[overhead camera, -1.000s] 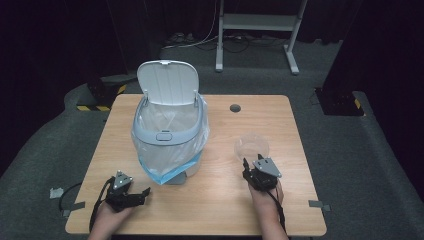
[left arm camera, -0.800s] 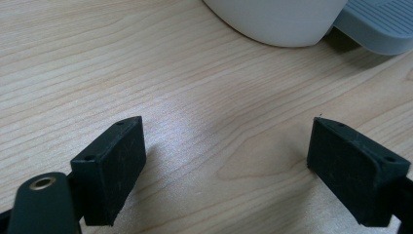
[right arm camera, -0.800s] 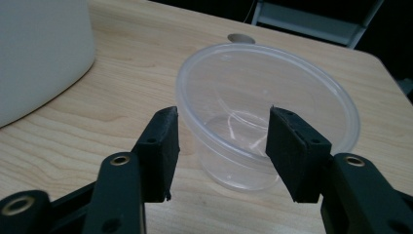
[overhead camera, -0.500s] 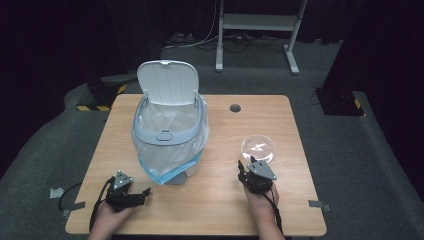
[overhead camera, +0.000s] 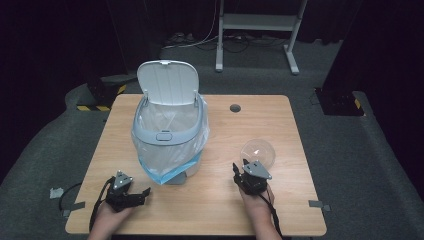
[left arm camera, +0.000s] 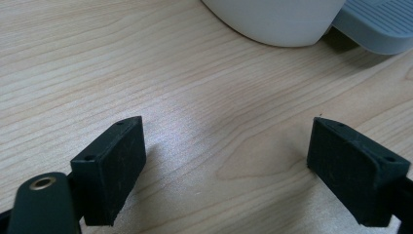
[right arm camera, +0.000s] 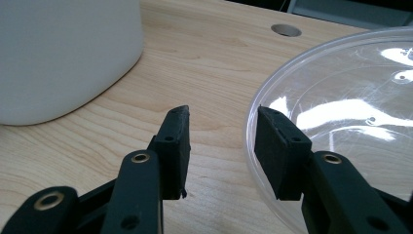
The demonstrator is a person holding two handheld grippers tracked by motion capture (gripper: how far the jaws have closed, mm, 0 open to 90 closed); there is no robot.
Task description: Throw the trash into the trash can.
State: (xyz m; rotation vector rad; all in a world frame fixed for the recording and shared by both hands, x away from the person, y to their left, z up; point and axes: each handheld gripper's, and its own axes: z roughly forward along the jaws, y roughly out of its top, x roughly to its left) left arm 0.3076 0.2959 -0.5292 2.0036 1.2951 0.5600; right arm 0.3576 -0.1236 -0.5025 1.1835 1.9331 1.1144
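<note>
A white pedal bin [overhead camera: 169, 135] stands at the table's middle left with its lid up and a clear, blue-edged bag lining it. Right of it a clear plastic bowl [overhead camera: 258, 151] lies on the table. My right gripper [overhead camera: 245, 169] sits just in front of the bowl, open. In the right gripper view [right arm camera: 221, 114] its jaws straddle the bowl's near rim [right arm camera: 341, 112], one outside and one inside, with a gap around it. My left gripper [overhead camera: 144, 194] rests near the front left edge, wide open over bare wood [left arm camera: 226, 131], facing the bin's base [left arm camera: 277, 19].
The bin's grey-blue pedal [left arm camera: 380, 24] juts out at the base. A cable hole [overhead camera: 235, 107] lies at the table's back middle. Bare wooden tabletop [overhead camera: 200, 200] spreads between the two grippers. A metal stand [overhead camera: 257, 25] stands on the floor beyond the table.
My right gripper has shifted a little left and nearer to me, and the bowl now lies flat and round ahead of it. The left gripper has not moved.
</note>
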